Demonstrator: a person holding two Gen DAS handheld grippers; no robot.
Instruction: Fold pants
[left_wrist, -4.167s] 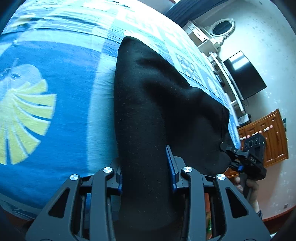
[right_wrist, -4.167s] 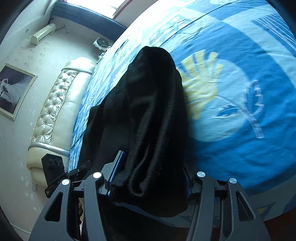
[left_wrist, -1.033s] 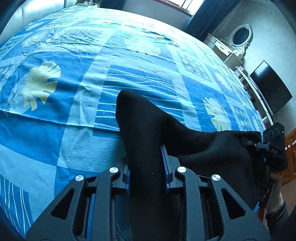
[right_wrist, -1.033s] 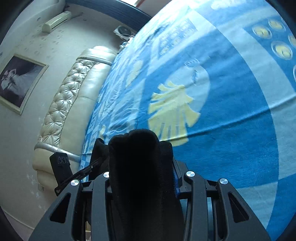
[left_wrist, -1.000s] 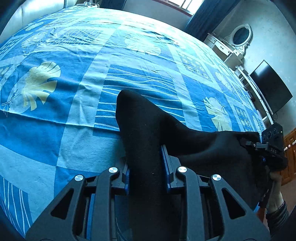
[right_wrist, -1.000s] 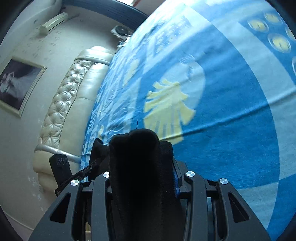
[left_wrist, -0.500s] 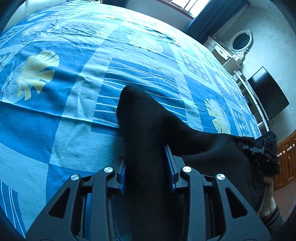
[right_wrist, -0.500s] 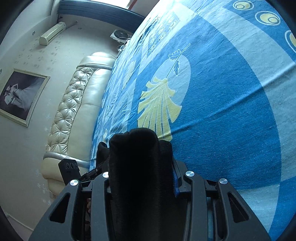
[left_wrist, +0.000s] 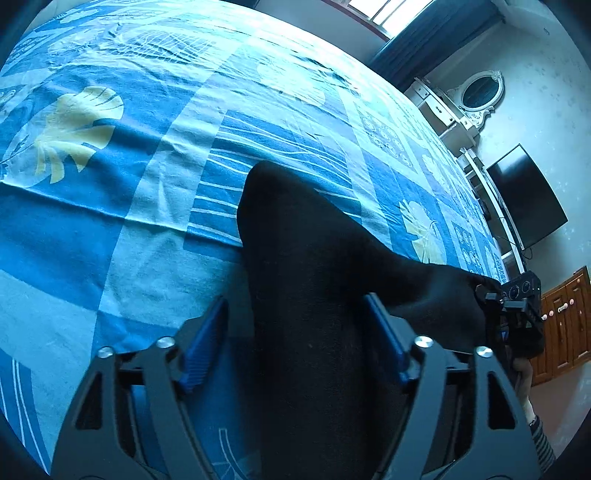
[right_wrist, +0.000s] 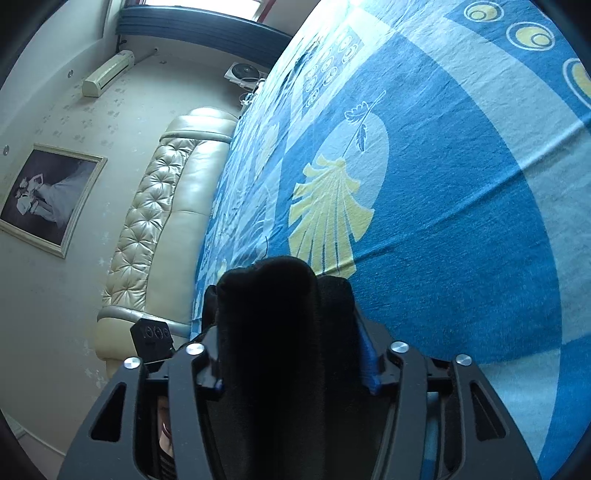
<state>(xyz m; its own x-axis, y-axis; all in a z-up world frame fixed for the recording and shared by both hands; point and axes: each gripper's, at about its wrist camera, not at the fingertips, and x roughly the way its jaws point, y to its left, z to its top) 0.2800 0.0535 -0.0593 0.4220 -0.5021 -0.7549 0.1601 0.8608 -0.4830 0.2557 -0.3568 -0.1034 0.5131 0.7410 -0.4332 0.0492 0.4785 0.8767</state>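
Since half a second ago the left claw (left_wrist: 295, 332) has spread open, its blue pads off the black knit pants (left_wrist: 314, 295), which lie low-centre on the blue leaf-patterned bedspread (left_wrist: 110, 221). Lower centre, the right claw (right_wrist: 288, 354) remains clamped on cloth, probably steadying the fold. Nothing blocks the bedspread ahead.

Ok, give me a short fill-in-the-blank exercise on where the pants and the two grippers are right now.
1. The black pants lie on a bedspread whose main colour is ____.
2. The left gripper has its jaws ____, with a gap between its left finger and the cloth.
3. The right gripper is shut on the ____.
4. In the left wrist view, the dark screen hangs on the ____.

Missing words: blue; open; pants; wall
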